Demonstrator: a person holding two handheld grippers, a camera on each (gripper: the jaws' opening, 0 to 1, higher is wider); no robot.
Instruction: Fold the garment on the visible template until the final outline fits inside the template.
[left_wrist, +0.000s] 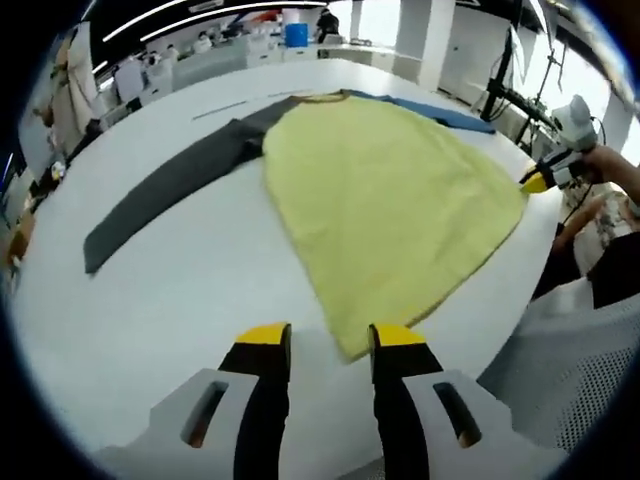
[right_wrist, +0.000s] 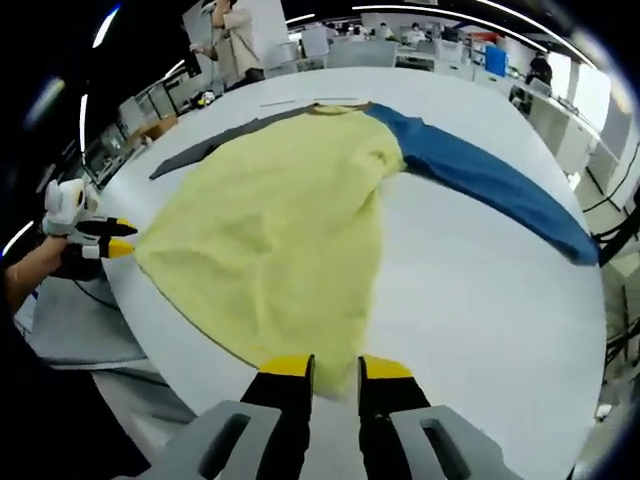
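Note:
A long-sleeved garment lies spread flat on the white table (left_wrist: 150, 290). Its body is yellow (left_wrist: 380, 190) (right_wrist: 280, 220), with one grey sleeve (left_wrist: 170, 180) (right_wrist: 215, 143) and one blue sleeve (right_wrist: 490, 180) (left_wrist: 440, 112). My left gripper (left_wrist: 330, 338) is open, and one hem corner of the yellow body lies between its yellow-tipped jaws. My right gripper (right_wrist: 335, 368) stands at the other hem corner, jaws closer together but still apart, with the hem edge in the gap. Each gripper also appears in the other's view: right gripper (left_wrist: 540, 182), left gripper (right_wrist: 118, 240).
The table's rounded edge runs close behind both grippers. A person's arm (left_wrist: 620, 175) holds the right gripper. A grey mesh chair (left_wrist: 570, 360) sits below the table edge. Desks, a blue bin (left_wrist: 296, 34) and a standing person (right_wrist: 235, 40) are beyond the far side.

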